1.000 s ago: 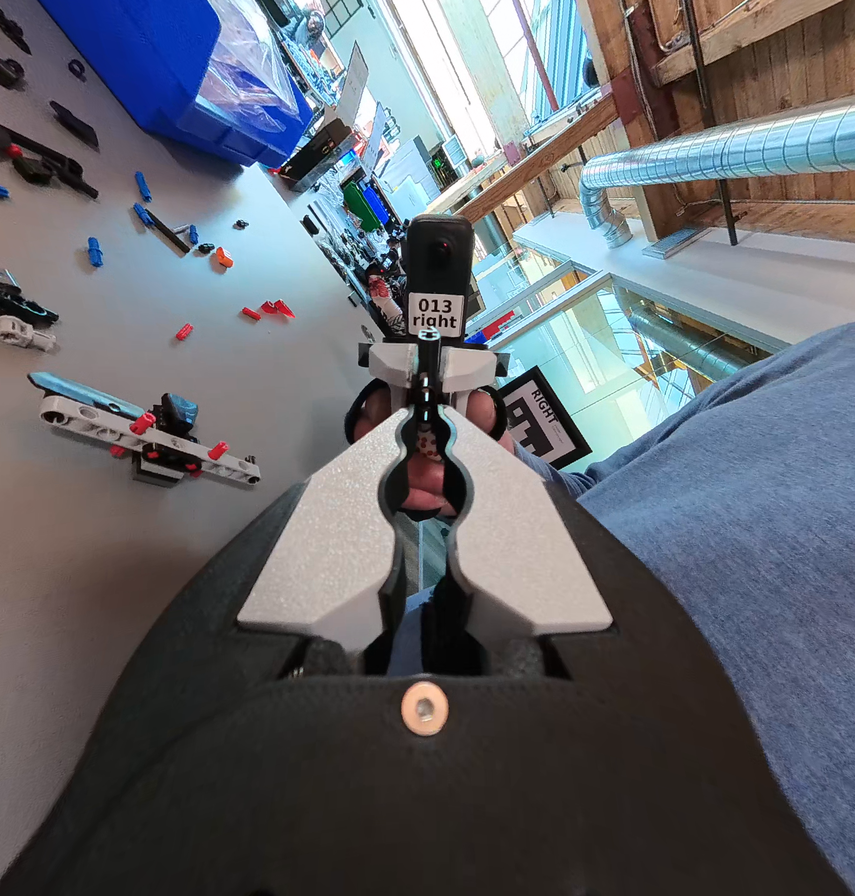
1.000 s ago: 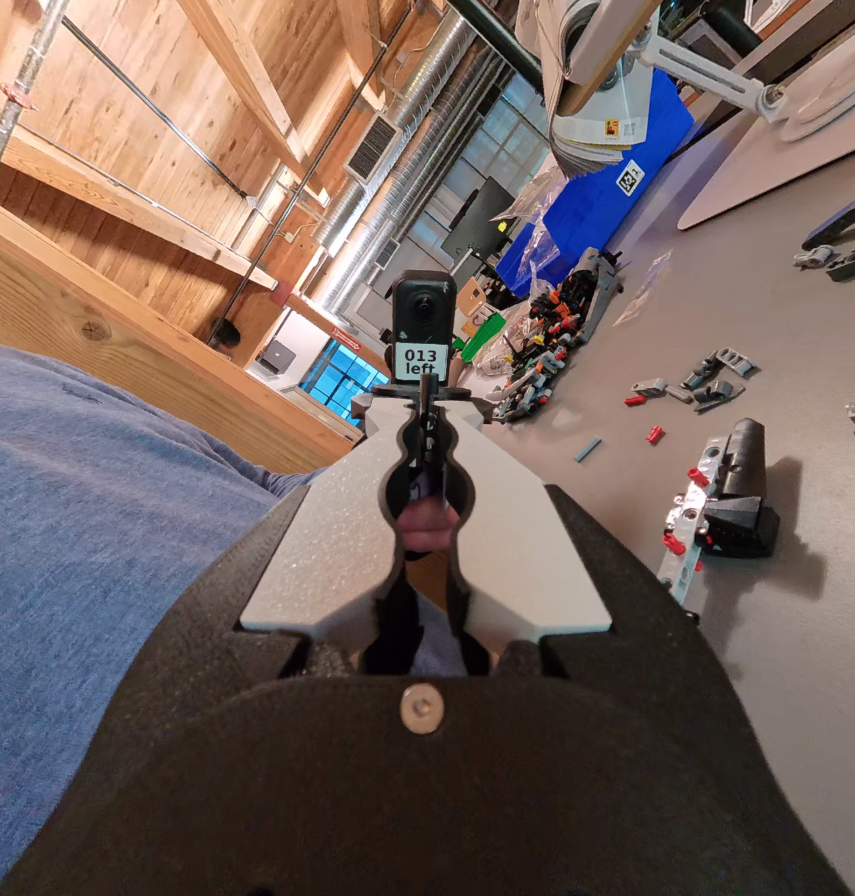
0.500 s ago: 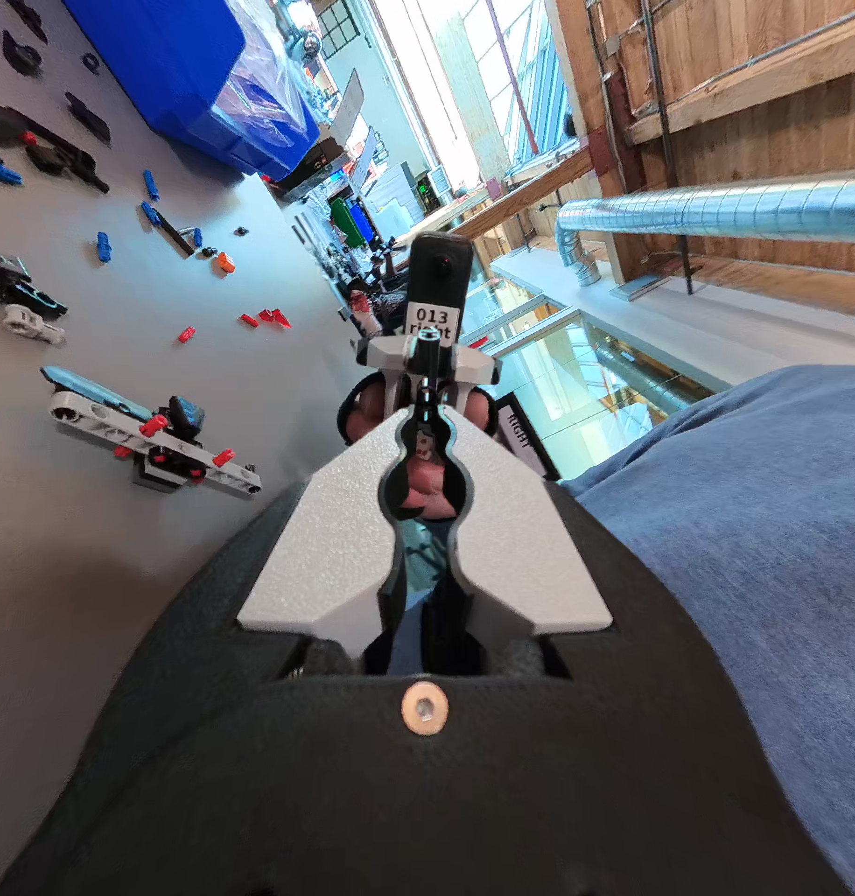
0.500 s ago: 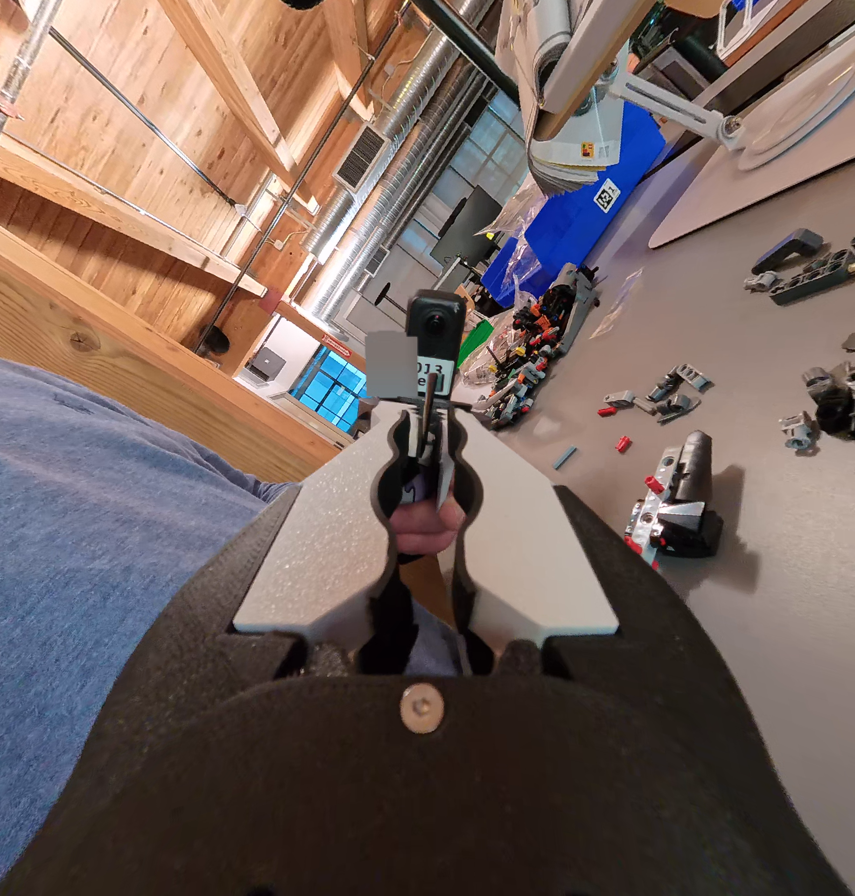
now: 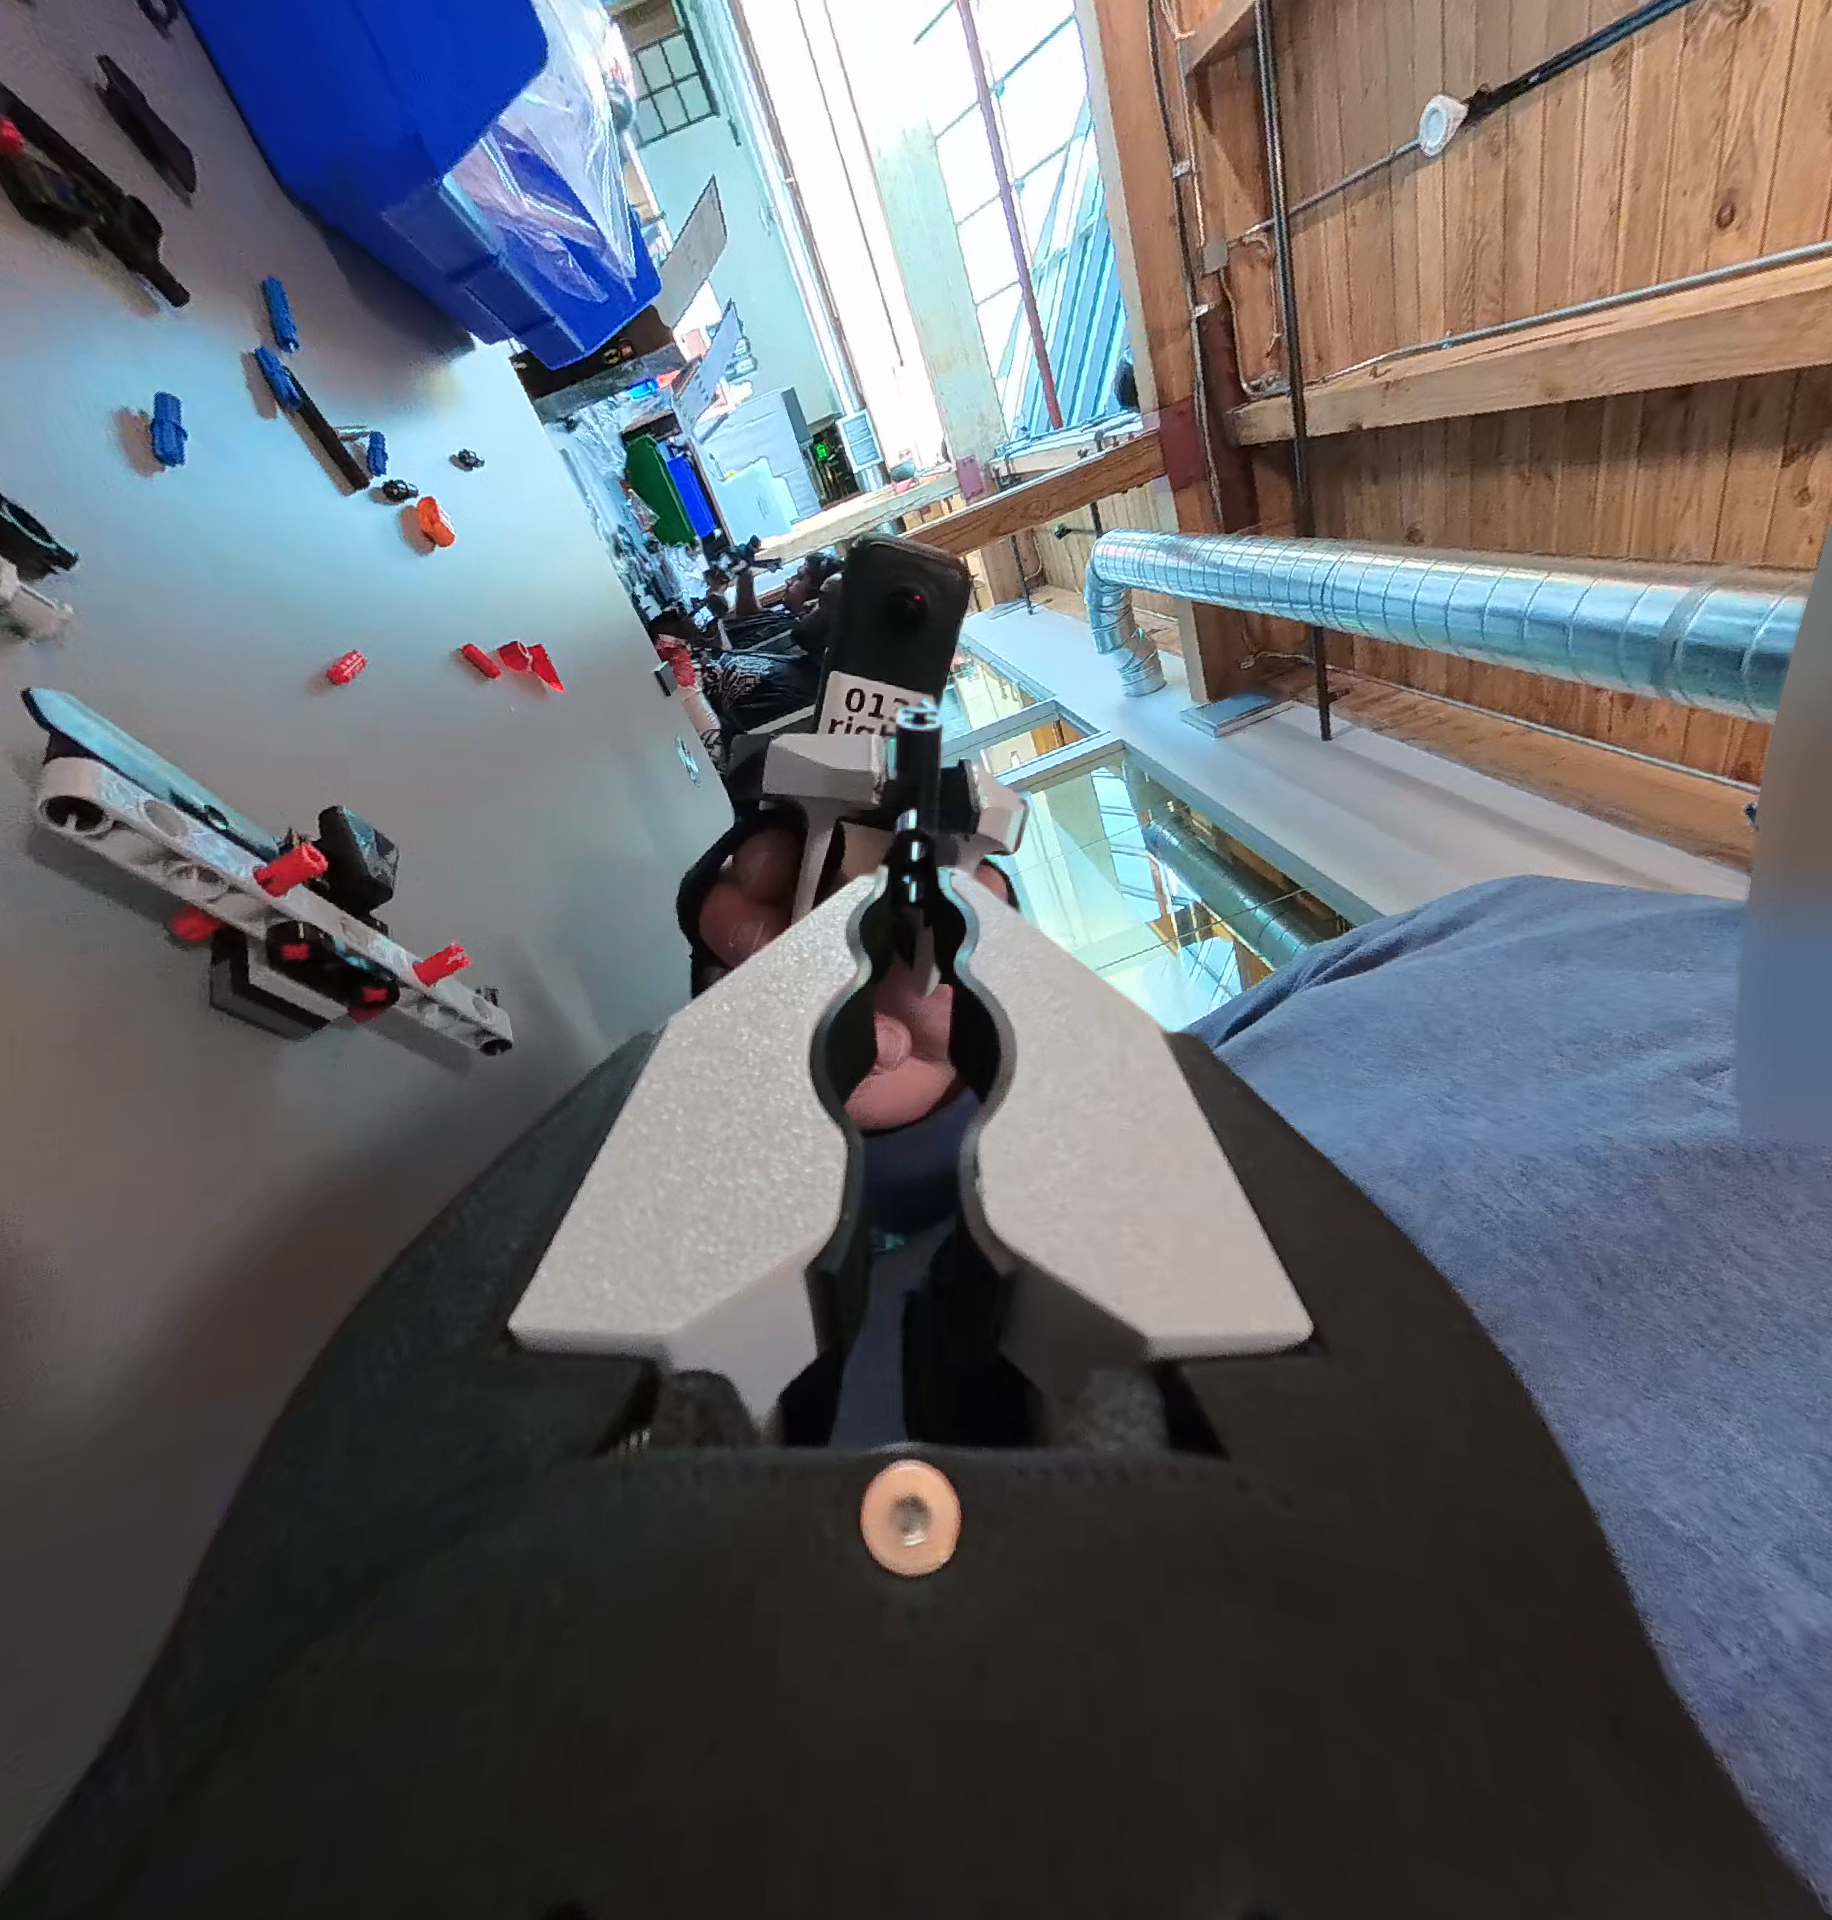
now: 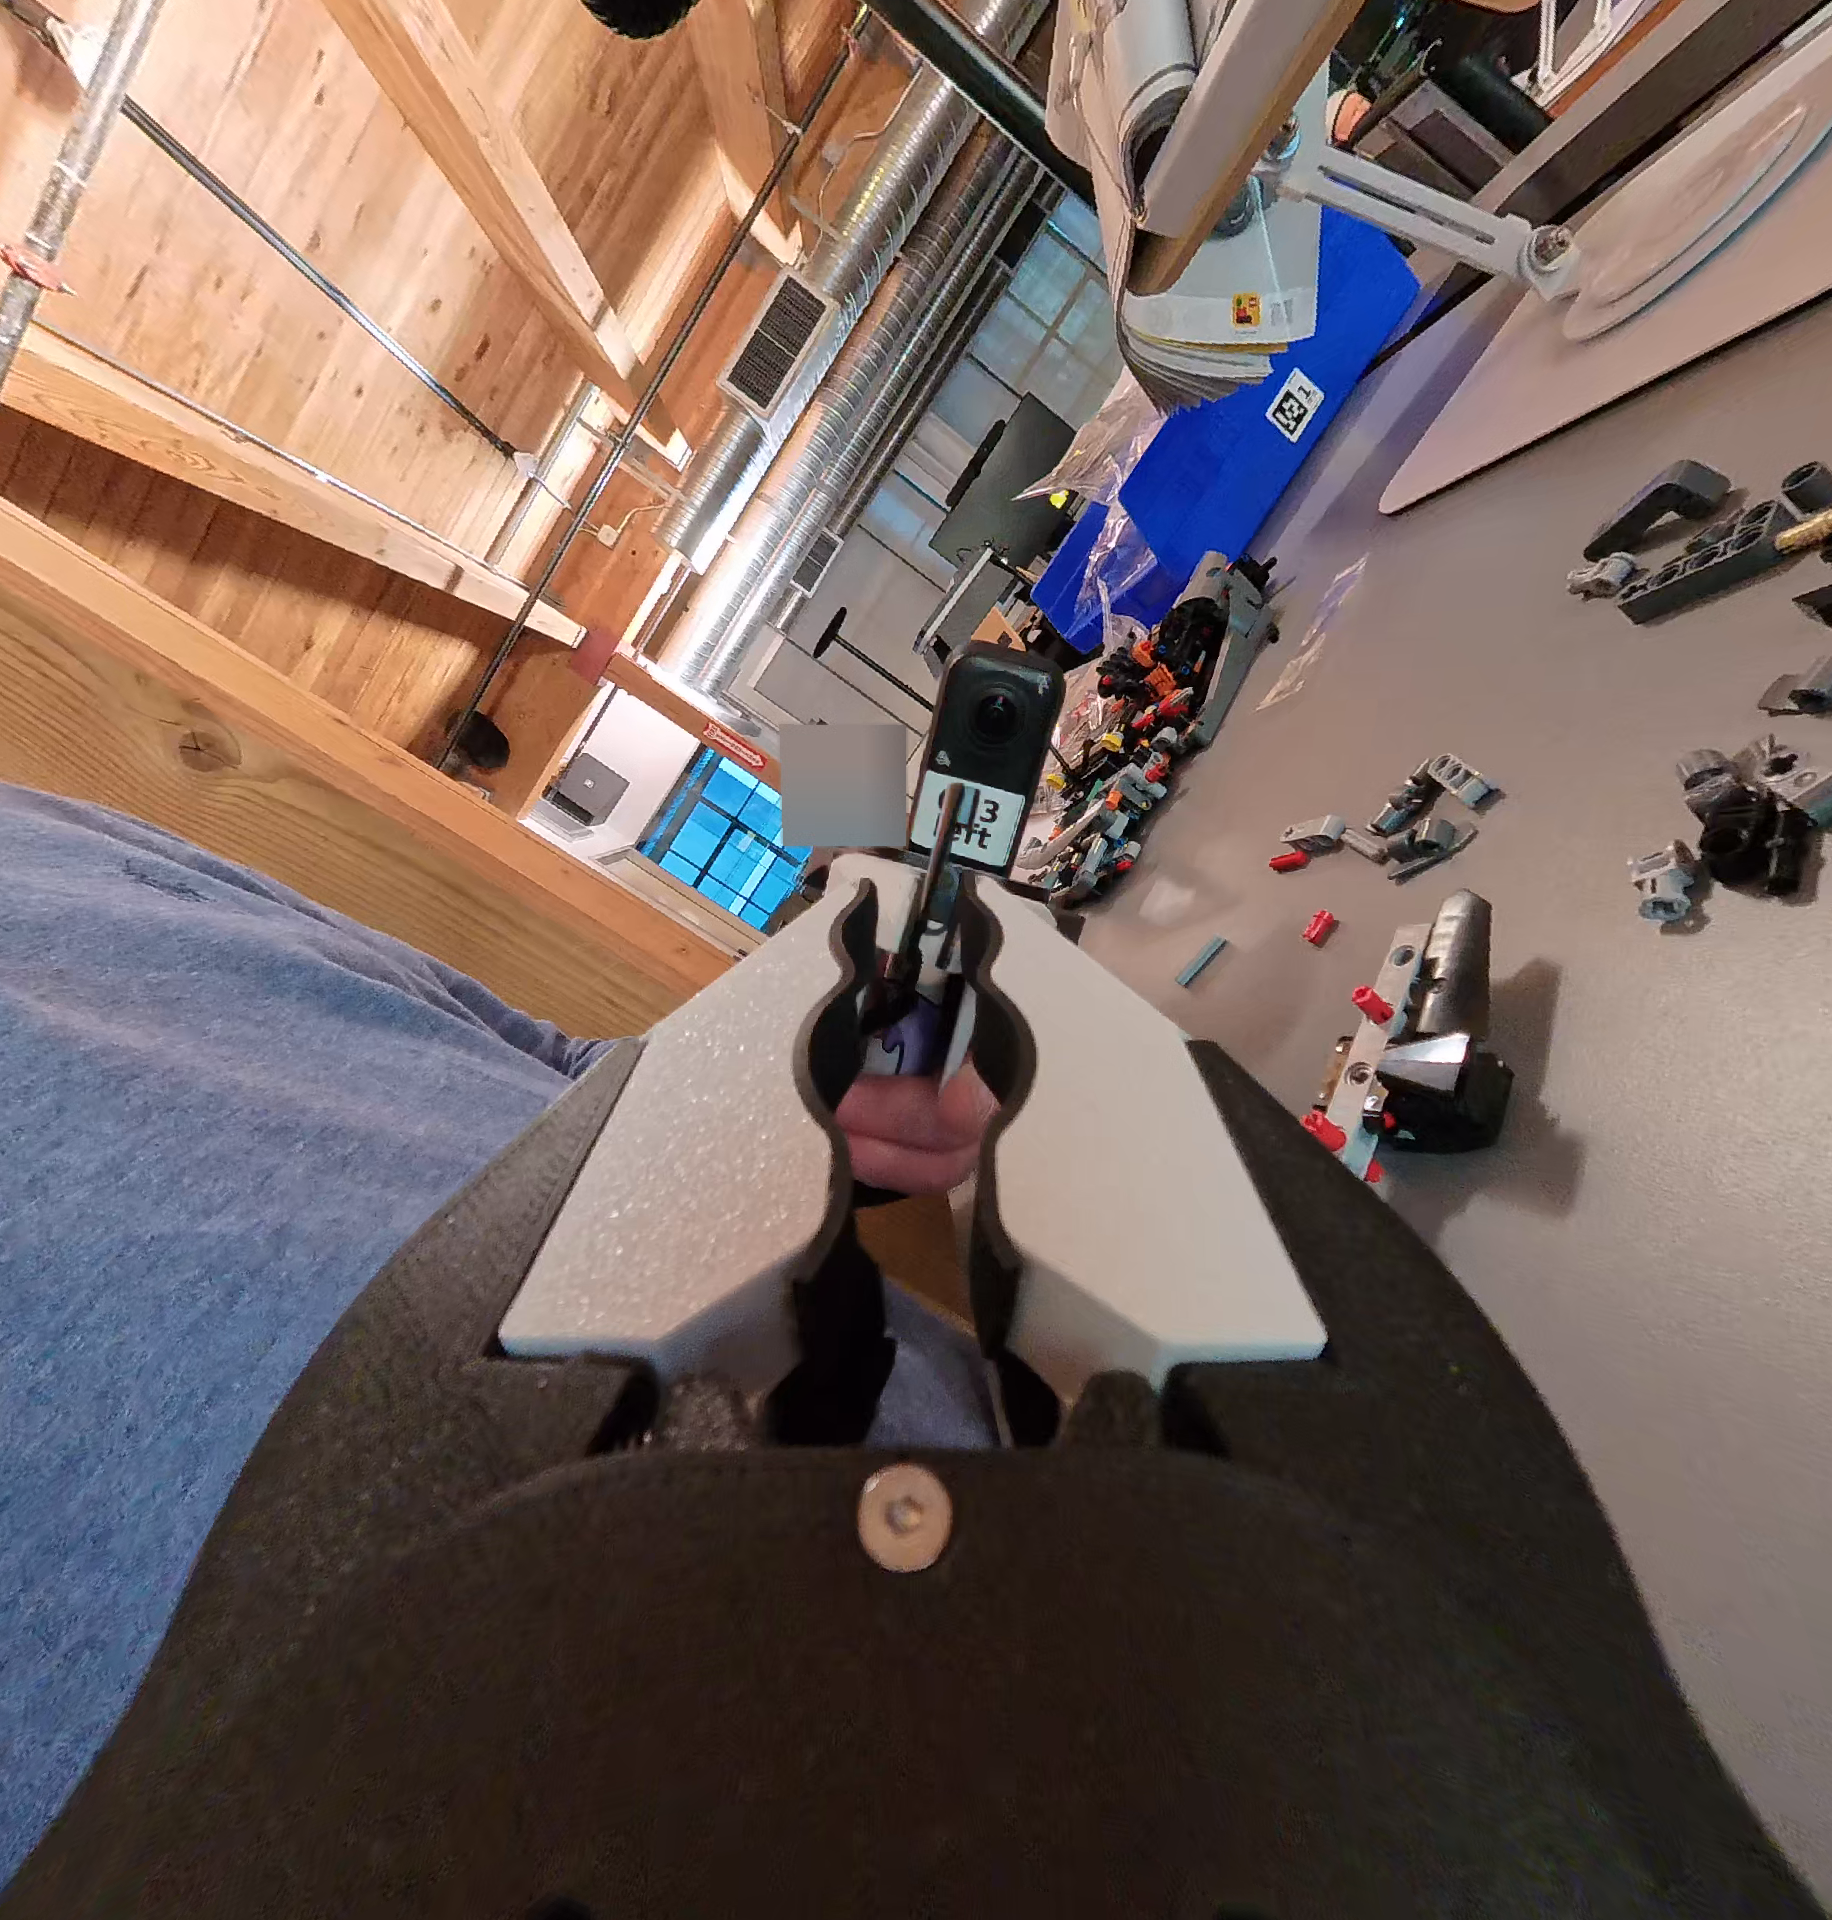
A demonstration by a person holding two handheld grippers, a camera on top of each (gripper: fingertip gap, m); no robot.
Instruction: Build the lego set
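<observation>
A thin black axle (image 5: pixel 917 800) is clamped between both closed tongs, left (image 5: pixel 913 902) and right (image 6: pixel 924 906). A grey beam assembly (image 5: pixel 268 894) with red pins is seen lying on the bench (image 5: pixel 216 1143).

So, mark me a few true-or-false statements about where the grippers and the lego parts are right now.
1. The left gripper and the right gripper point at each other, up off the table. True.
2. The left gripper's jaws are wide open and empty. False: they are closed on a thin black rod.
3. A grey beam assembly with red pins lies on the table. True.
4. The bin at the table's far side is green. False: it is blue.
</observation>
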